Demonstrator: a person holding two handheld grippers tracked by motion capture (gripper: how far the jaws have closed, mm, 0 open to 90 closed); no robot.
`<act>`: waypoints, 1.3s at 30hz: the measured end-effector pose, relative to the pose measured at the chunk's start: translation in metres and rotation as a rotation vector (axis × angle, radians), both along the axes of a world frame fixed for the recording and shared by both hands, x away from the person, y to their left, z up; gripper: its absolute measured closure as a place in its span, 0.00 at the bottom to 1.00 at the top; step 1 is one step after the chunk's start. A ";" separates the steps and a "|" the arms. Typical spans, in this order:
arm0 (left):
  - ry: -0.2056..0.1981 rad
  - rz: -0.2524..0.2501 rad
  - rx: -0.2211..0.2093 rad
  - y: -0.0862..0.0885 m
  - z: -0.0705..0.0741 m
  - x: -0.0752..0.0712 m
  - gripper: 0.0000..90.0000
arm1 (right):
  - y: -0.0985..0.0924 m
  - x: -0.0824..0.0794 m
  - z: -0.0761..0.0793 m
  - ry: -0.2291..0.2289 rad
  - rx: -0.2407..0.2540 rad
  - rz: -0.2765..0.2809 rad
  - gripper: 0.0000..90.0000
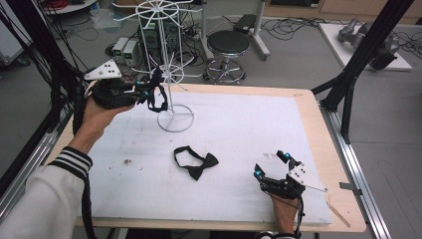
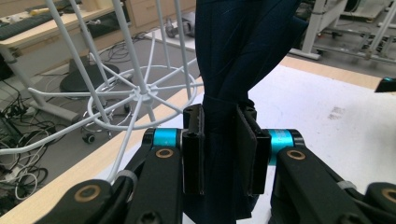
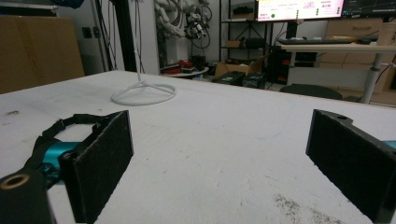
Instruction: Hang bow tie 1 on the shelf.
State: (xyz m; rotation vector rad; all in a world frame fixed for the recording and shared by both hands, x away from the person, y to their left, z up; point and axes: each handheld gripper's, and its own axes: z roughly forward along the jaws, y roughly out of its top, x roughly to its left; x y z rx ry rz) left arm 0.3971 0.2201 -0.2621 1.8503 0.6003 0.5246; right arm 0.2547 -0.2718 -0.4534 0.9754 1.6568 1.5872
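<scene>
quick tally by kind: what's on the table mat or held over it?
Bow ties: 2 (one lying flat, one held in the left hand-held gripper)
White wire rack: 1
Hand-held grippers: 2 (left shut on a bow tie, right open, resting on the mat)
Total: 5

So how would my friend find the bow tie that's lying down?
Start at the white wire rack at the back of the white mat. Come toward the near edge to the black bow tie lying flat mid-mat. The other bow tie hangs from the left tool; this one lies untouched.
</scene>
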 end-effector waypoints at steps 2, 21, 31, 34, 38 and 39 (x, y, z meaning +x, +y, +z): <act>-0.001 0.013 -0.005 -0.003 0.000 0.002 0.82 | 0.000 0.000 0.000 0.001 0.002 -0.001 0.07; -0.002 0.089 0.032 -0.010 -0.003 0.008 0.82 | -0.001 0.000 0.000 0.003 0.009 0.003 0.07; -0.005 0.174 0.011 -0.009 0.000 0.007 0.50 | -0.001 0.000 0.000 0.001 0.006 -0.002 0.07; -0.011 0.163 -0.011 -0.005 0.002 0.005 0.36 | -0.001 0.000 0.000 0.004 0.007 -0.002 0.07; -0.040 0.135 -0.035 -0.001 0.007 -0.001 0.27 | -0.001 0.000 0.000 0.003 0.005 -0.005 0.07; -0.046 0.130 -0.040 0.000 0.008 -0.002 0.26 | -0.001 0.000 0.000 0.003 0.007 -0.005 0.07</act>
